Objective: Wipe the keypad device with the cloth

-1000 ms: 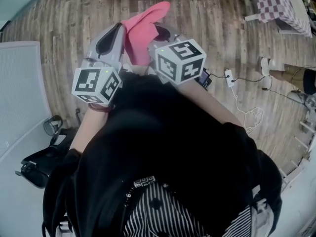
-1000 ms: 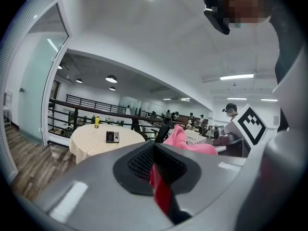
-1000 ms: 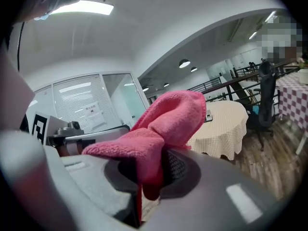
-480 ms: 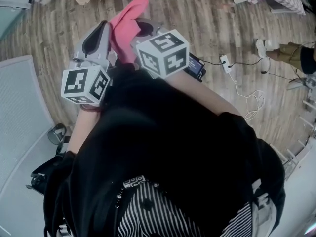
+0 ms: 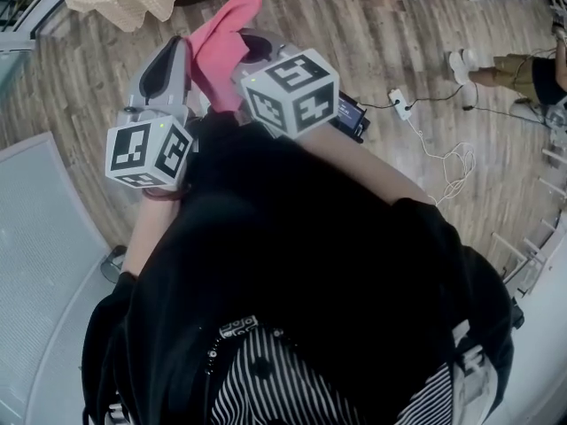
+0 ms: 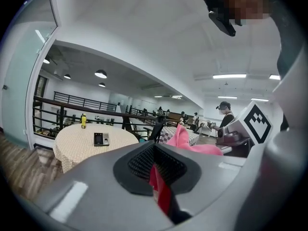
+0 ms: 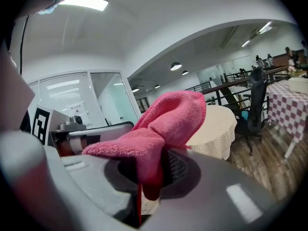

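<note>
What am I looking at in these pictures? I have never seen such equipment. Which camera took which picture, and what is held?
There is no robot: a person holds two hand tools, each with two jaws and a marker cube. The picture from above comes from a camera on the person's head; the other two come from cameras riding on the tools. The right gripper is shut on a pink cloth, held up. The left gripper has its jaws together. Farther off, a round table carries the keypad device and a small yellow object. The device is not being wiped.
</note>
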The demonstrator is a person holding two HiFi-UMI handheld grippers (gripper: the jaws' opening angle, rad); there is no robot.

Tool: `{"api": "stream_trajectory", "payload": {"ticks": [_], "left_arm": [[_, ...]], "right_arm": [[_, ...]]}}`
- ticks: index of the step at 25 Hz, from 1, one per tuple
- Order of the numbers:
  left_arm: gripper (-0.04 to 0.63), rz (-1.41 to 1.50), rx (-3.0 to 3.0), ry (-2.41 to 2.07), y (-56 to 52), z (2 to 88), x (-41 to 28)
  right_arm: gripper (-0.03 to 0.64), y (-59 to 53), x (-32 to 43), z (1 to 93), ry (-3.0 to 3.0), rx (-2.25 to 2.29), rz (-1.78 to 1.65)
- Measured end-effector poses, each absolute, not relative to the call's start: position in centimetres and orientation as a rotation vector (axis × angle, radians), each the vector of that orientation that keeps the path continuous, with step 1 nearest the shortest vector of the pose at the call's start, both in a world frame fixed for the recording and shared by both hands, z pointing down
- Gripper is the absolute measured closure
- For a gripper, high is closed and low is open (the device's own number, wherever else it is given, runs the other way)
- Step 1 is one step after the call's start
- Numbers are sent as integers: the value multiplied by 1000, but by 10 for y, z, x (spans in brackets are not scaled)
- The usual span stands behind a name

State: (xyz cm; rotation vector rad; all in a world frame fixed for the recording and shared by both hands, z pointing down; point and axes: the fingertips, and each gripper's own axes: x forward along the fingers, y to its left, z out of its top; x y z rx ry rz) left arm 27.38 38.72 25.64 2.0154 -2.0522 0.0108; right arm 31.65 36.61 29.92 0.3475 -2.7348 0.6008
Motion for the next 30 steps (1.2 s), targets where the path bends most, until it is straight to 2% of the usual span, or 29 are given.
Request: {"api": "stream_trajectory", "payload": {"ticks": [16, 30], "left_arm": [[595, -79, 2174, -1878, 283, 236, 124], [595, -115, 2139, -1902, 285, 254, -19]], "right_arm": [[552, 283, 160, 290, -2712, 474, 563], [552, 279, 19, 304, -2699, 441, 548]]}}
